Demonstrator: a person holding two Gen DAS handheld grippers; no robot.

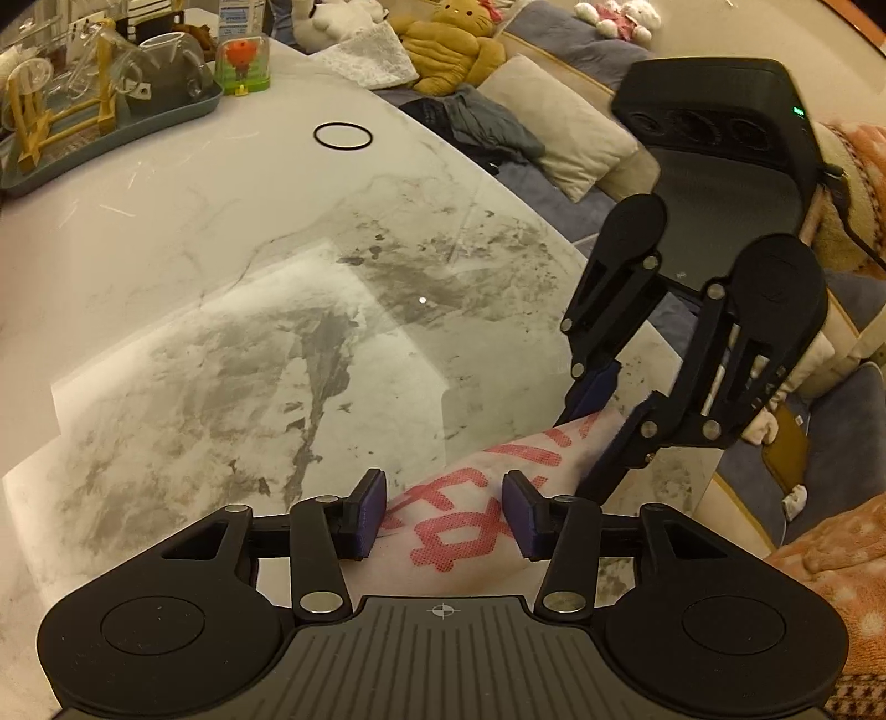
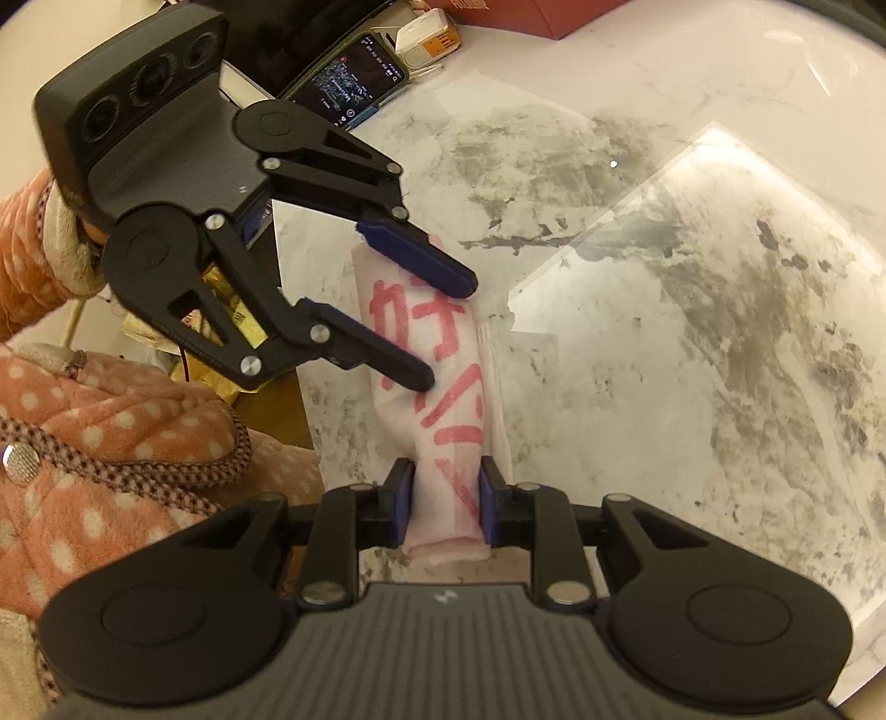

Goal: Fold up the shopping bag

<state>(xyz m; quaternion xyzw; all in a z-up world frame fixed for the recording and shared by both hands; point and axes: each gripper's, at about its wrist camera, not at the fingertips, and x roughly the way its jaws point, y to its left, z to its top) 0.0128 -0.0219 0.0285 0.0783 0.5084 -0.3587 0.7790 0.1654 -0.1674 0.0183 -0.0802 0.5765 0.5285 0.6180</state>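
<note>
The shopping bag point(image 2: 437, 387) is white with red printed characters, folded into a narrow strip near the marble table's edge. My right gripper point(image 2: 446, 498) is shut on one end of the strip; it also shows in the left wrist view point(image 1: 601, 426), clamped on the far end of the bag point(image 1: 476, 509). My left gripper point(image 1: 443, 512) is open, its blue pads either side of the other end of the strip, not pressing it. In the right wrist view the left gripper point(image 2: 451, 332) straddles the bag with its jaws apart.
A marble table point(image 1: 249, 249) carries a teal tray point(image 1: 183, 111) of glassware at the back left, a green toy box point(image 1: 243, 61) and a black ring point(image 1: 342, 135). A phone point(image 2: 354, 77) and a charger point(image 2: 429, 39) lie at the table's far side. A sofa with plush toys point(image 1: 454, 39) stands beyond.
</note>
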